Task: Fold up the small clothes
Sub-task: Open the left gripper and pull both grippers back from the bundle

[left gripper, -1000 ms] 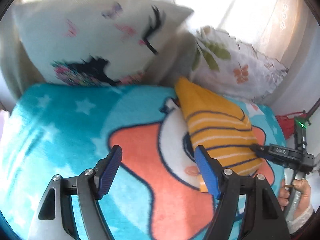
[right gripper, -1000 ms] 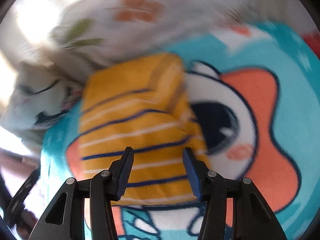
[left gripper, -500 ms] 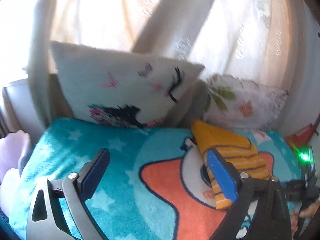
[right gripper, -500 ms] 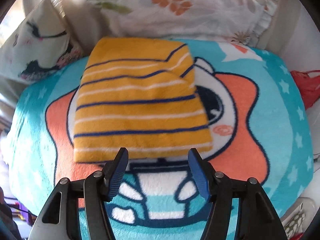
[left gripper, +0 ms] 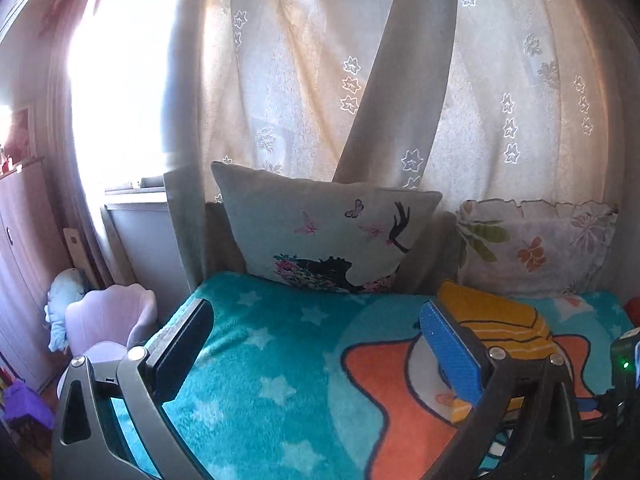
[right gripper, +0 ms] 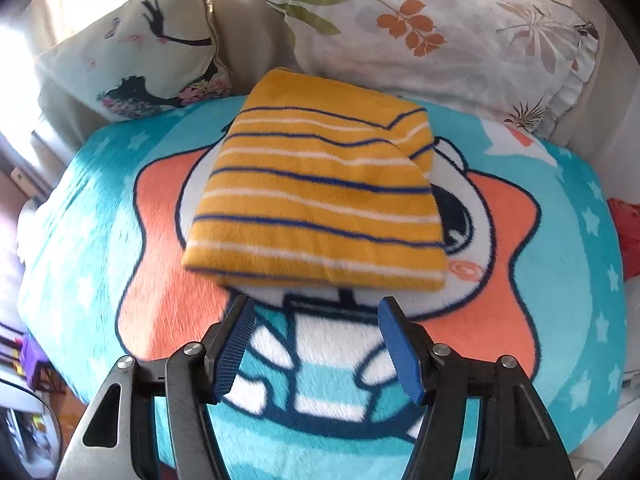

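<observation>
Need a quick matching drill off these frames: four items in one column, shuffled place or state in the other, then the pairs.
Column 1
1. striped yellow garment
2. leaf-print pillow
3. right gripper
4. lilac chair

Column 2
A. open, holding nothing, just short of the garment's near edge
B. beside the bed, by the window
C. folded flat on the teal blanket
D. propped at the head of the bed, behind the garment

Pairs: 1-C, 2-D, 3-A, 4-B
</observation>
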A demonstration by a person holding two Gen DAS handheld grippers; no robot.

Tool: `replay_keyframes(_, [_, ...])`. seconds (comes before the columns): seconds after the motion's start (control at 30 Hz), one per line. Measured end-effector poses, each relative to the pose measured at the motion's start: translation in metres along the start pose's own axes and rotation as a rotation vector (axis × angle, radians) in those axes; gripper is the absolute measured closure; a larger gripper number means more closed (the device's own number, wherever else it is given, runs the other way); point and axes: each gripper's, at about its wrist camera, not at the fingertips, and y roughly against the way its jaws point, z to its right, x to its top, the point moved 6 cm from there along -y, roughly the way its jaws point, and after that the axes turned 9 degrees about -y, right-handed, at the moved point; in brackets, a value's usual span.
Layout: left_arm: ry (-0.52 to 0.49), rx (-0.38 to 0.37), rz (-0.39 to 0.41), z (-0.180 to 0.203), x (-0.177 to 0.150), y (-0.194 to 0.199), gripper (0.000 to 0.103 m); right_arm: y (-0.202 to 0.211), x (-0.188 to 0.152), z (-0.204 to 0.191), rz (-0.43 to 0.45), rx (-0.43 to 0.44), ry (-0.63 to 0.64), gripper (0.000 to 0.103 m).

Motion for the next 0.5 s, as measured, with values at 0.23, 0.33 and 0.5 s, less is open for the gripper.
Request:
replay_keyframes(0.23, [0.011, -0.022, 0.039, 0.026, -0.004, 0.047, 0.0, 0.021, -0.029, 0.028, 0.024, 0.024, 0.008, 0.034])
replay_keyframes(0.33, [-0.007, -0.004, 0.083, 0.037, -0.002, 0.068, 0.0, 0.029, -0.04, 0.039, 0.034, 0.022, 0.008, 0.034])
replay_keyframes(0.5, [-0.037, -0.012, 0.119, 0.055, -0.002, 0.093, 0.0, 0.037, -0.056, 0.053, 0.045, 0.024, -0.009, 0.034])
